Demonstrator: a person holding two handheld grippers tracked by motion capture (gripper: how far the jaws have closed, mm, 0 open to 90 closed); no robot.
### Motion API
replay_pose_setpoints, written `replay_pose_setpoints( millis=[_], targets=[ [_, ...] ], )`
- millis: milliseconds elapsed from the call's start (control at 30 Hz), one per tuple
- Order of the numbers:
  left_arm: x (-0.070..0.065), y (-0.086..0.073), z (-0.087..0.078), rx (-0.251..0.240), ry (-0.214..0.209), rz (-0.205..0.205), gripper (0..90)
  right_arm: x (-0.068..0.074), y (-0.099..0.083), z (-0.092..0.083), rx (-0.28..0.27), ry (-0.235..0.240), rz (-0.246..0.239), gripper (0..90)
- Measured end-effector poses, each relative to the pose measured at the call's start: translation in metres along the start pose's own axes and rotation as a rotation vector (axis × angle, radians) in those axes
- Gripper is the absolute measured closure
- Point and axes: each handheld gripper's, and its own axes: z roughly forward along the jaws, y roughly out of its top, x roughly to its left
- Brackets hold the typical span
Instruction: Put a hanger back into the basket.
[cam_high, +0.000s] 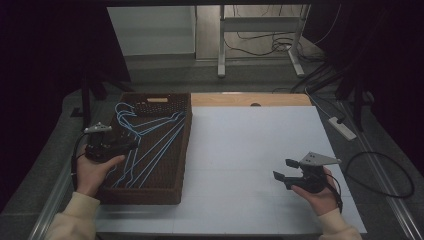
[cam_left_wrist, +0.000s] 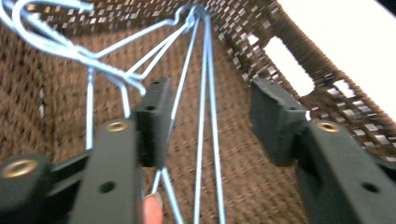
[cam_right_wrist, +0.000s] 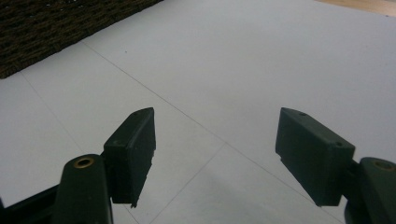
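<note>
hangers: the bunch of blue wire hangers (cam_high: 145, 145) lay flat in the brown woven basket (cam_high: 181, 165) at the left of the white tabletop (cam_high: 250, 150), hooks toward its far end

left gripper (cam_high: 134, 143): hung over the basket, fingers (cam_left_wrist: 154, 119) apart with a couple of wires running between them, nothing pinched

right gripper (cam_high: 282, 170): parked over bare tabletop well away, fingers wide and empty

snag risk: the wires crossed and nested (hooks looked tangled), so grabbing one would probably drag the rest up

slip risk: thin wire could've slid out of flat pads

basket risk: a snagged hook could've tugged the basket along
</note>
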Motion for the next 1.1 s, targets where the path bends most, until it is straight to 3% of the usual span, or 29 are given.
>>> replay_pose_setpoints(
  millis=[167,333,867,1100],
  targets=[
    [-0.011,-0.004,-0.012,-0.06,-0.053,0.048,37.2,-0.001,0.0,0.001,-0.002,0.004,0.003,29.7],
    [-0.023,-0.009,-0.02,-0.106,-0.091,0.079,34.3,-0.001,0.0,-0.002,-0.007,0.008,0.01,29.8],
    [-0.075,-0.027,-0.018,-0.141,-0.172,0.179,32.2,-0.002,0.001,-0.006,-0.019,0.013,0.009,29.8],
    [-0.09,-0.042,-0.009,-0.148,-0.162,0.217,31.8,-0.001,0.001,-0.01,-0.028,0.013,0.013,29.8]
  ],
)
